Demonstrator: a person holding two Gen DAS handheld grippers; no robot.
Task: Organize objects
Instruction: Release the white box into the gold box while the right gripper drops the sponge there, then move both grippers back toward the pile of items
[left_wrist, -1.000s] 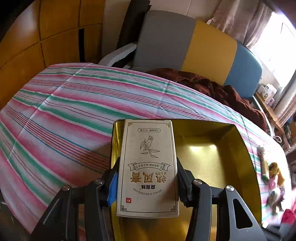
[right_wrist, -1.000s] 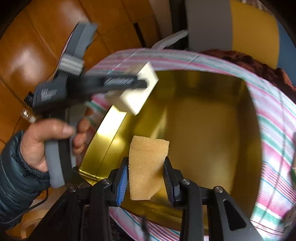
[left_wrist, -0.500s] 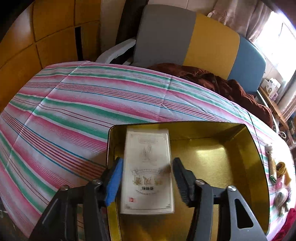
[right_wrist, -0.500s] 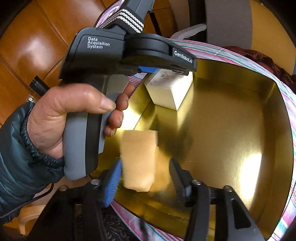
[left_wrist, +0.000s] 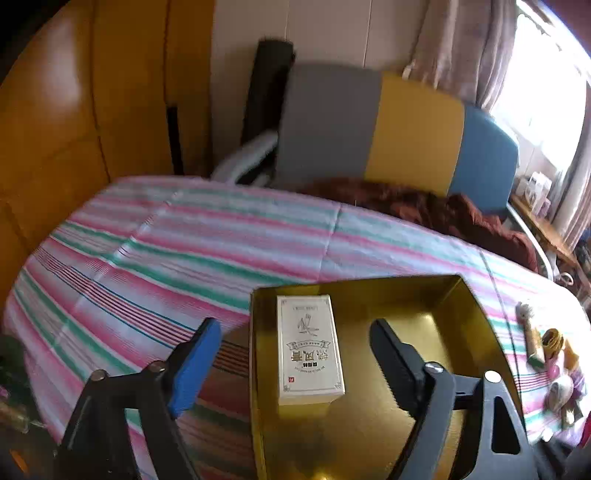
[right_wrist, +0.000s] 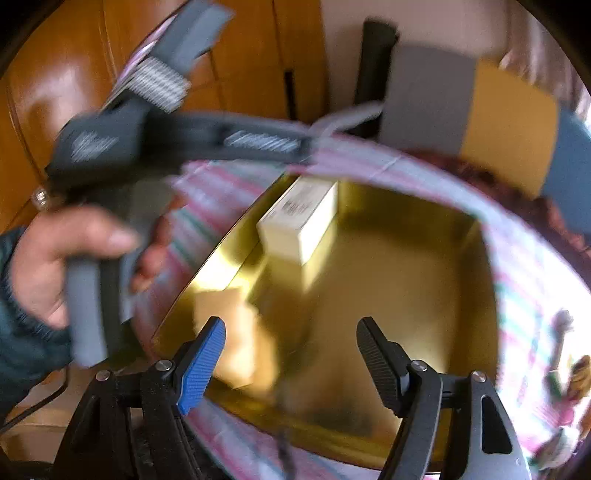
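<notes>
Both tongs, left tongs (left_wrist: 295, 354) and right tongs (right_wrist: 290, 360), are opening with nothing gripped: the box (left_wrist: 309, 349) lies flat in the tray (left_wrist: 476, 314) between the left pair, the sponge (right_wrist: 236, 332) ahead of the right. Careless withdrawal could snag the rim and shift the tray.

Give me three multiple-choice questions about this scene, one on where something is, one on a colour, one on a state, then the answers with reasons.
1. Where does the white box lie?
A. On the striped cloth
B. Inside the gold tray, by its left wall
C. On the chair

2. What colour is the tray?
A. Gold
B. Red
C. White

3. How does the left gripper stand to the box?
A. Clamped on it
B. Jaws apart, pads clear of it
C. Shut beside it

Answers: 1 B, the box rests on the tray floor against the left wall. 2 A, its walls shine gold. 3 B, the jaws are opening, with gaps on both sides of the box.
</notes>
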